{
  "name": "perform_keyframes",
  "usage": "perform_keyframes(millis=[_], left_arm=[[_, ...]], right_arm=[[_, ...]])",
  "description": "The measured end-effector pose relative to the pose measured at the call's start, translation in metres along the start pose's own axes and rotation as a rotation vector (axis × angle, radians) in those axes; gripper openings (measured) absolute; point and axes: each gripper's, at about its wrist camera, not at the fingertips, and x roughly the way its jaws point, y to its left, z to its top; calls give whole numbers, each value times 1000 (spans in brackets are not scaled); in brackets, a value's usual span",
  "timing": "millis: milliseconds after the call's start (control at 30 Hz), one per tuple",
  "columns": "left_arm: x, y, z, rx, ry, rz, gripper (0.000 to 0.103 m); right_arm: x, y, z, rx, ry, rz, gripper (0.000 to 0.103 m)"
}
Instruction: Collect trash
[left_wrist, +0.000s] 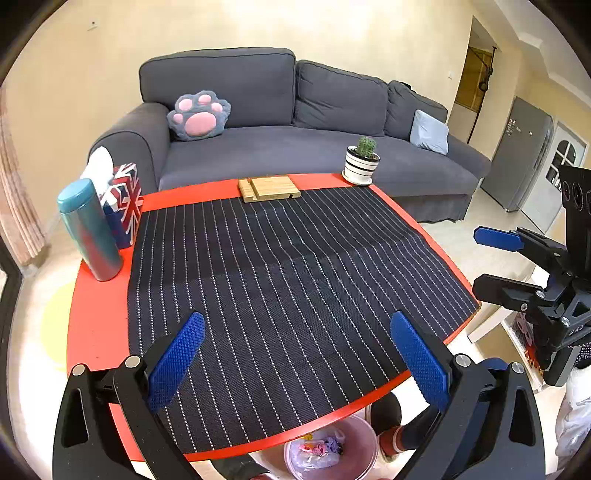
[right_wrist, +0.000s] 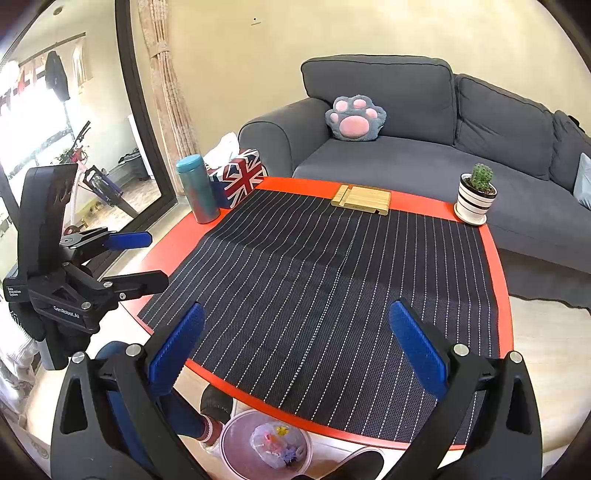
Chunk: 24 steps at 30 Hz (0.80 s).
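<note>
A pink round trash bin (left_wrist: 364, 432) stands on the floor under the table's near edge, with crumpled wrappers and a plastic bag (left_wrist: 317, 448) inside; it also shows in the right wrist view (right_wrist: 236, 428). My left gripper (left_wrist: 295, 354) is open and empty above the near part of the striped mat (left_wrist: 288, 266). My right gripper (right_wrist: 297, 347) is open and empty above the mat's near edge. Each gripper shows in the other's view, the right one (left_wrist: 491, 262) open and the left one (right_wrist: 147, 258) open. No loose trash shows on the table.
On the red round table (left_wrist: 96, 325) stand a teal flask (left_wrist: 90, 229), a Union Jack tissue box (left_wrist: 125, 203), a wooden stand (left_wrist: 267, 187) and a potted cactus (left_wrist: 362, 160). A grey sofa (left_wrist: 295, 147) is behind. The person's feet (right_wrist: 216, 402) are beside the bin.
</note>
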Motion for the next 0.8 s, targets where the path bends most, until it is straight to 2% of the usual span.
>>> perform_keyframes(millis=[800], left_arm=[[0,-2,-2,3,2,-1,97]], right_arm=[[2,1,-3,-1,8,3,99]])
